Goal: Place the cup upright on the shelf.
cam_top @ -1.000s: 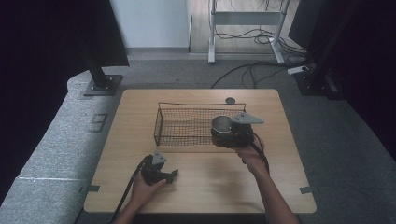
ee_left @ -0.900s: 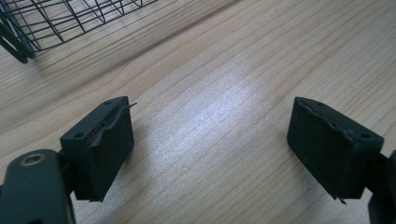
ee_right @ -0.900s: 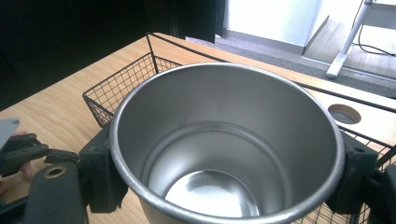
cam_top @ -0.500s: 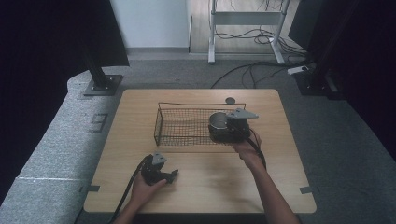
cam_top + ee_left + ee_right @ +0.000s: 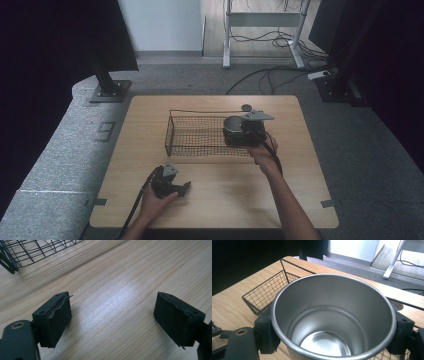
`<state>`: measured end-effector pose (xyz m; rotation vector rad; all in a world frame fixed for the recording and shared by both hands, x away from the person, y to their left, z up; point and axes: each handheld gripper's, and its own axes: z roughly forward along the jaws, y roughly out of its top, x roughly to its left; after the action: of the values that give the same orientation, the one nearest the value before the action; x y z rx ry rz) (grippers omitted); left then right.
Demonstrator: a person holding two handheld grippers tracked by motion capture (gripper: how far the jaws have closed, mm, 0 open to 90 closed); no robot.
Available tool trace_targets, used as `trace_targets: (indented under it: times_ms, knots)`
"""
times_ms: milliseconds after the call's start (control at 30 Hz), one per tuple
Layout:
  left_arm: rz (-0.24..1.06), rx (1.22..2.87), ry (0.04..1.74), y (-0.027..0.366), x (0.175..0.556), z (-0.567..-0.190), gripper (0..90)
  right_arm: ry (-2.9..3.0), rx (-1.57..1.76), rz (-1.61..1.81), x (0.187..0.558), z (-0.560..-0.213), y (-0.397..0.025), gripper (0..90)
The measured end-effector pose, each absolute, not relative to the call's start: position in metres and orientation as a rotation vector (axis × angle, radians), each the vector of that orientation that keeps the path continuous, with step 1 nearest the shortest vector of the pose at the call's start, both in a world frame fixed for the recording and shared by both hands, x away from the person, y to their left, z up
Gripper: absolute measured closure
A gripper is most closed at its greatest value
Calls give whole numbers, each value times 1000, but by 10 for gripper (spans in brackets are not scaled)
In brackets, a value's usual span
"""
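While the black wire-mesh basket [image 5: 200,134] stands on the middle of the pale wooden table [image 5: 300,170], a round, shiny steel cup [image 5: 333,319] is held at the basket's right end by the right tool [image 5: 239,134]. Seen from the right gripper view, the cup is upright and empty, its bright floor bare, and the tool's two black jaws press against its outer wall on opposite sides, clamped on it. From the high view the cup [image 5: 233,123] sits within the basket's right end, though I cannot tell whether its base touches the mesh floor. The rest of the basket holds nothing.

Near the table's front edge, well apart from the basket, the left tool [image 5: 176,187] rests low over the wood in the person's left hand [image 5: 154,204]. Its own view shows the jaws spread wide apart with bare table [image 5: 120,302] between them, and a corner of the basket [image 5: 30,252] at the upper left.

Compared with a second ago, the right tool and the cup have shifted slightly leftward and farther over the basket. The left tool has stayed where it was.
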<state>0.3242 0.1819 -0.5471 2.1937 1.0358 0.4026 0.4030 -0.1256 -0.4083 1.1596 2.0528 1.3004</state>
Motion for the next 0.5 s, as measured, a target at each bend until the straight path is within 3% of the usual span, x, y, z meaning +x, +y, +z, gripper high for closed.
trace_targets:
  times_ms: [500]
  knots:
    - [402, 2193, 1036, 182, 324, -547, 145, 2044, 1192, 1283, 417, -410, -129, 183]
